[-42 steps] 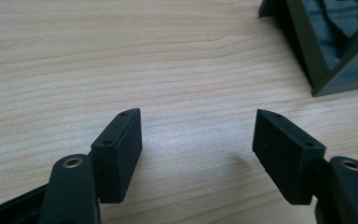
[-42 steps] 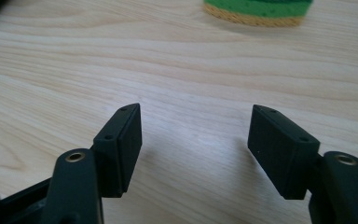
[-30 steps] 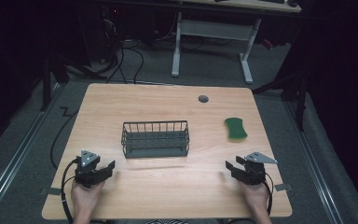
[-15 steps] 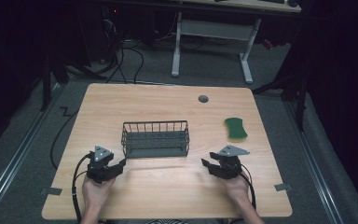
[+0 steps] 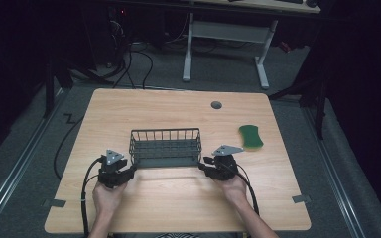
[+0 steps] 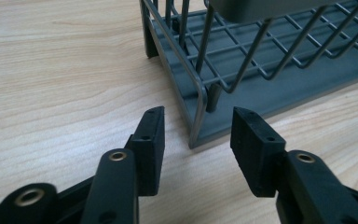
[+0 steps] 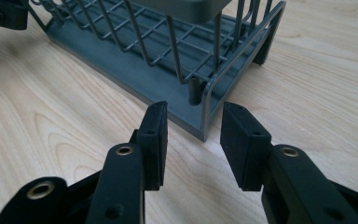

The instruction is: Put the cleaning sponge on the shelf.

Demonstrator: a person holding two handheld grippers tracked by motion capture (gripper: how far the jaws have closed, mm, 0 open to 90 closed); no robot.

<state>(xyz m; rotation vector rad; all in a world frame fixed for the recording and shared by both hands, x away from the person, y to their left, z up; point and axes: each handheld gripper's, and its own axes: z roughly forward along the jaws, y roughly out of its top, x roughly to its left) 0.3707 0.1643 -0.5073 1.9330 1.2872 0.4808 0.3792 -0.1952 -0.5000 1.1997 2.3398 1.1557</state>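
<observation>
From the high view, a grey wire rack [image 5: 165, 148] stands on the table [image 5: 144, 106], a little nearer the front edge than the back and roughly midway between the left and right edges. The left hand-held gripper [image 5: 127, 171] sits just off the rack's front left corner, its jaws pointing toward that corner; the person's left hand [image 5: 108, 197] holds it from behind. The right hand-held gripper [image 5: 204, 167] mirrors it at the rack's front right corner, held by the right hand [image 5: 234, 186]. A green sponge [image 5: 250, 136] lies apart from the rack, near the table's right edge. A small round grommet [image 5: 216, 105] is set into the table near the back edge.

In the left gripper view, the left hand-held gripper [image 6: 196, 130] is spread wide with nothing between its jaws. The rack [image 6: 270, 65] has its corner post and base corner lined up with the gap, just beyond the jaw tips and not touching either one.

In the right gripper view, the right hand-held gripper [image 7: 191, 126] is likewise spread wide and holds nothing. The rack [image 7: 168, 51] presents its near corner straight ahead of the gap, very close to the tips, with bare table [image 7: 51, 121] on both sides. The tip of the left hand-held gripper [image 7: 2, 11] shows at the rack's far corner.
</observation>
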